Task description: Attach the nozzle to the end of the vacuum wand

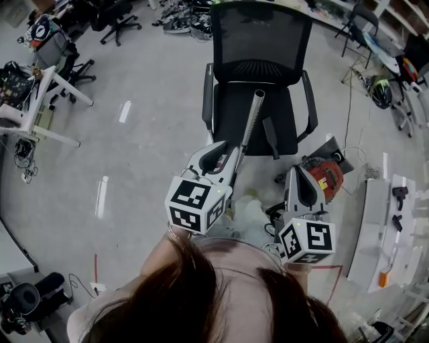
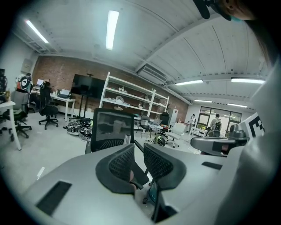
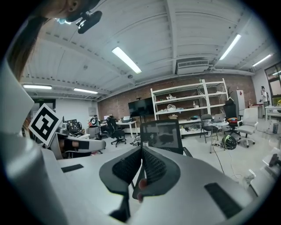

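A silver vacuum wand (image 1: 251,120) slants up in front of me, its open end over the black chair's seat (image 1: 231,114). Its lower part passes beside and under my left gripper (image 1: 226,147). A long black piece, seemingly the nozzle (image 1: 270,137), lies on the seat to the wand's right. My right gripper (image 1: 297,170) hangs just short of the seat's front edge. In the left gripper view the left gripper (image 2: 139,147) is shut, and the wand's tip (image 2: 127,139) peeks over it. The right gripper (image 3: 141,148) is shut too, with the wand's tip (image 3: 145,142) just beyond it. I see nothing held in either.
A red vacuum body (image 1: 326,175) sits on the floor right of my right gripper. A white bench (image 1: 375,228) with small tools stands at the far right. A white desk (image 1: 33,120) and office chairs (image 1: 117,20) are at the left. Cables trail across the floor at the right.
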A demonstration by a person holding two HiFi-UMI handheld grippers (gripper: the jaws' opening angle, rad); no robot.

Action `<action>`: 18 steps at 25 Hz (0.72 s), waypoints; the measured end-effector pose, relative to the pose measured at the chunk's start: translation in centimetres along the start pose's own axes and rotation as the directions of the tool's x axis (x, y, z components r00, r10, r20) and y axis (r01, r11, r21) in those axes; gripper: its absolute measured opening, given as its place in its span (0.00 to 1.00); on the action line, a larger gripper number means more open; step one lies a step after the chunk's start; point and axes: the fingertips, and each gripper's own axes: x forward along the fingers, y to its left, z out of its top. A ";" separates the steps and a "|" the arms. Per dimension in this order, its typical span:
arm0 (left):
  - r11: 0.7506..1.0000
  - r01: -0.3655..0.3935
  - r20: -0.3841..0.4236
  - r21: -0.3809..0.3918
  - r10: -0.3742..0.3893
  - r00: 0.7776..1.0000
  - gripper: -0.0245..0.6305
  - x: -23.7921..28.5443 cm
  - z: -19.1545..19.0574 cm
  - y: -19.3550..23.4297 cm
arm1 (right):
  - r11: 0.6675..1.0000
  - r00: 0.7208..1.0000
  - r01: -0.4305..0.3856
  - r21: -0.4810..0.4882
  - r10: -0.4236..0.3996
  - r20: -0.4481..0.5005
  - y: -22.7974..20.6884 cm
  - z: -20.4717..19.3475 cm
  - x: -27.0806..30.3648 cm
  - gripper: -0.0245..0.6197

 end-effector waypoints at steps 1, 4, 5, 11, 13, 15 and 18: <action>1.000 -0.007 0.004 -0.004 0.007 1.000 0.12 0.5 0.2 0.1 | 1.000 1.000 -0.009 -0.004 0.009 -0.001 -0.3 0.2 0.4 0.08; 1.000 -0.028 0.013 -0.014 0.029 1.000 0.12 1.9 0.8 0.2 | 1.000 1.000 -0.028 -0.011 0.028 -0.014 -1.3 0.8 1.6 0.08; 0.999 -0.035 0.013 -0.016 0.035 0.999 0.12 2.4 0.9 0.2 | 0.999 0.999 -0.033 -0.013 0.033 -0.018 -1.7 1.0 2.0 0.08; 0.997 -0.077 0.005 -0.029 0.078 0.997 0.14 5.4 1.4 0.5 | 0.997 0.997 -0.068 -0.024 0.067 -0.035 -4.3 1.7 4.3 0.08; 0.995 -0.089 -0.001 -0.035 0.089 0.996 0.15 6.3 1.3 0.4 | 0.997 0.996 -0.078 -0.024 0.077 -0.040 -5.2 1.9 4.9 0.08; 0.994 -0.102 -0.007 -0.040 0.102 0.995 0.16 7.3 1.3 0.4 | 0.996 0.995 -0.087 -0.023 0.086 -0.045 -6.0 2.0 5.6 0.08; 0.992 -0.120 -0.016 -0.044 0.119 0.993 0.17 8.6 1.2 0.7 | 0.995 0.994 -0.099 -0.022 0.098 -0.055 -7.0 2.0 6.6 0.08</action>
